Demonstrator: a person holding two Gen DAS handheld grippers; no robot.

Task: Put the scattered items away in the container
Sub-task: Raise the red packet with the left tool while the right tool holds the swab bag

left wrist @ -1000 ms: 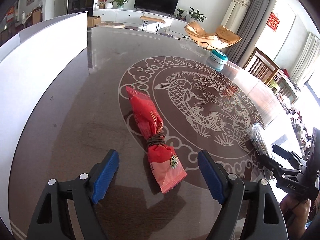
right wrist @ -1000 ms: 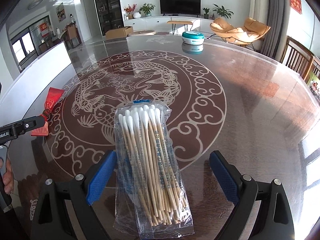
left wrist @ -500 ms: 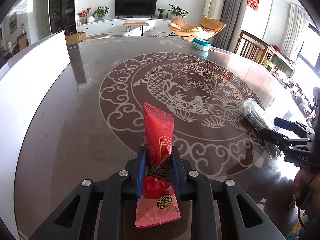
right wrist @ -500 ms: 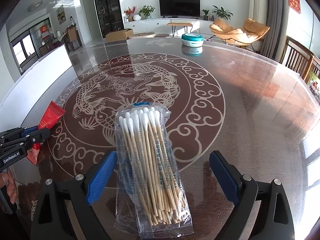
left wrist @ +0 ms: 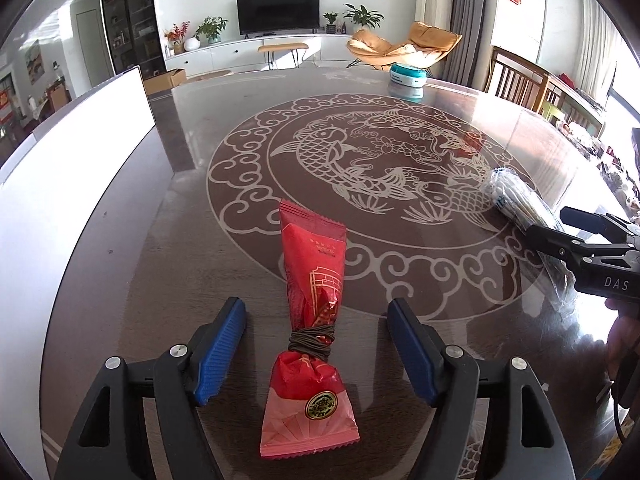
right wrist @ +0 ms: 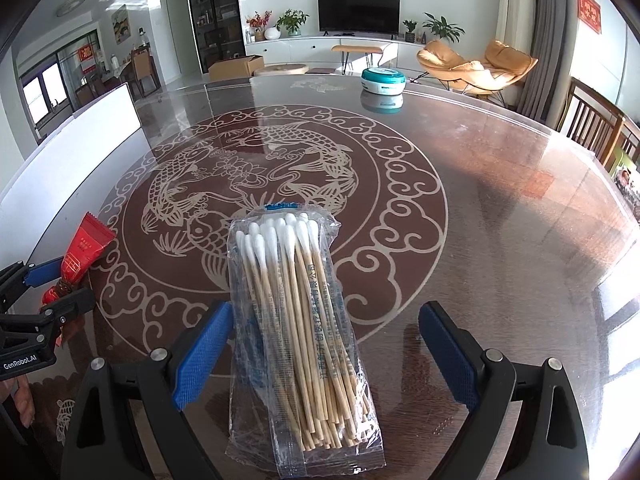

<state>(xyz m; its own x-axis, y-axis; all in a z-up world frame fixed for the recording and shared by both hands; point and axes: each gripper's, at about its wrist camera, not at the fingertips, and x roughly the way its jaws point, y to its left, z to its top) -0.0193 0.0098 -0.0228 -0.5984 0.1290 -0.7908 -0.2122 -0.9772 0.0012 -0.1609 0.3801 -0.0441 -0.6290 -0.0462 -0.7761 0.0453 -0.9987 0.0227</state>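
Left gripper [left wrist: 316,352]: jaws spread wide, gripping nothing. The red snack packet [left wrist: 310,328] (bound at its waist with a dark band) lies flat on the table [left wrist: 168,248] between the blue pads, lower centre of frame, touching neither.

Right gripper [right wrist: 324,354]: jaws likewise released. The cotton swab bag [right wrist: 298,316] lies lengthwise between them, lower centre.

A teal-lidded container [right wrist: 383,79] stands at upper centre, well apart from both items.

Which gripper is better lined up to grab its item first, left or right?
Either; both are open and straddle their items. The left gripper is slightly better: the red packet's tied waist is slimmer than the swab bag.
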